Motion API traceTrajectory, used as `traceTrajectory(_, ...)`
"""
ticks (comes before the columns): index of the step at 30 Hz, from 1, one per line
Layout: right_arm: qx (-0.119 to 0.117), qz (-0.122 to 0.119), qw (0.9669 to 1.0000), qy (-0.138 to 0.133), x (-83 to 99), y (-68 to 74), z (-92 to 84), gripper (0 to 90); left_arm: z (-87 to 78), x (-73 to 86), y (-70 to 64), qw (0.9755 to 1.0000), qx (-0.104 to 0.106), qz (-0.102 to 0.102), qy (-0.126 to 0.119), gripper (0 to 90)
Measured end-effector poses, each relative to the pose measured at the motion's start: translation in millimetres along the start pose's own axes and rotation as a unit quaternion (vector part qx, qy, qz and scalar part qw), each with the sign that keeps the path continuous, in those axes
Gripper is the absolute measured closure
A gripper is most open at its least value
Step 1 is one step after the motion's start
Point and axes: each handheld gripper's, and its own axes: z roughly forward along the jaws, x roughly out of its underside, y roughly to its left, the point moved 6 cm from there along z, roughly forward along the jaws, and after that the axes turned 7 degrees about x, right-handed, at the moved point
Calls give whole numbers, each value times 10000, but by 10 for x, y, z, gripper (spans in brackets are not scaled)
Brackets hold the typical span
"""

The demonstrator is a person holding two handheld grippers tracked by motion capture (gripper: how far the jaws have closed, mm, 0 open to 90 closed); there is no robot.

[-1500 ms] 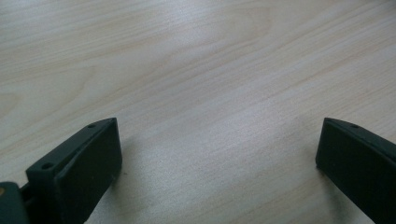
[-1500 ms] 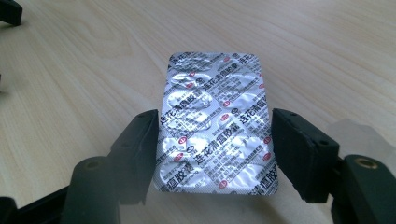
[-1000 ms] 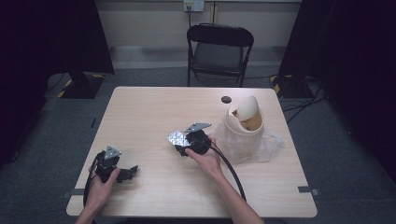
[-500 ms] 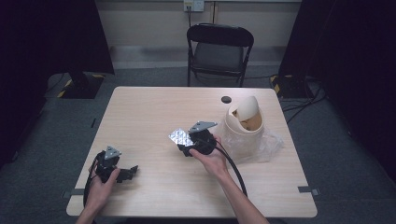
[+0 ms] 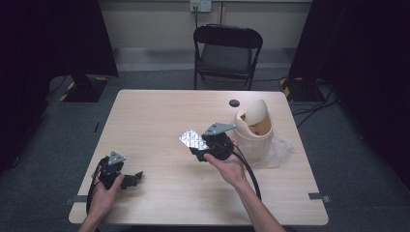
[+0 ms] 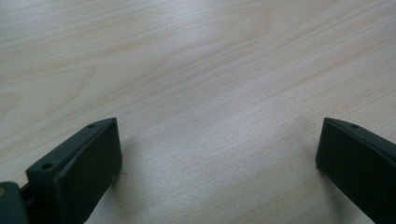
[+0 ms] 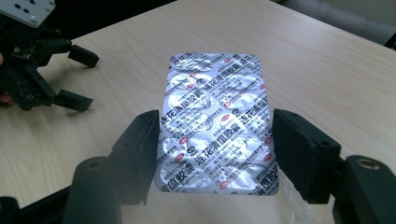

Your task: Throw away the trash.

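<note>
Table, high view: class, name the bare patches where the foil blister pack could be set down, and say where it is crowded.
Bare wood on the table: the far-left stretch, and the middle between the left gripper and right gripper, which holds the blister pack. Near edge is bare too. Crowded: far right, with bin, plastic bag and black disc.

Light falls from above onto the worktop [image 5: 159,116], which is evenly bright, while the room around it sinks into near black. The high view is soft and slightly grainy. In the right gripper view the foil blister [image 7: 217,121] throws sharp glare (its print stays readable). The near fingers [image 6: 81,168] blur, casting soft shadows.
</note>
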Motion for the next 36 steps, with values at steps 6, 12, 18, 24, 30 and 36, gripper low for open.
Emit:
traceTrajectory(6,95,-61,9999,-25,-4,-25,-209,342,0,0,0,10000,3,1,0,0)
traceTrajectory(12,182,64,9997,-153,-5,-132,-446,342,0,0,0,10000,2,1,1,0)
traceTrajectory(18,261,159,9993,-198,32,-234,-618,343,1,0,0,10000,-4,-5,-6,0)
traceTrajectory(24,382,277,9985,-277,84,-373,-833,343,0,0,0,10000,1,1,0,0)
traceTrajectory(30,491,379,9975,-346,103,-466,-1020,343,0,0,0,10000,1,0,-1,0)
traceTrajectory(36,601,497,9962,-391,142,-576,-1158,342,1,0,-1,10000,-4,-7,-7,0)
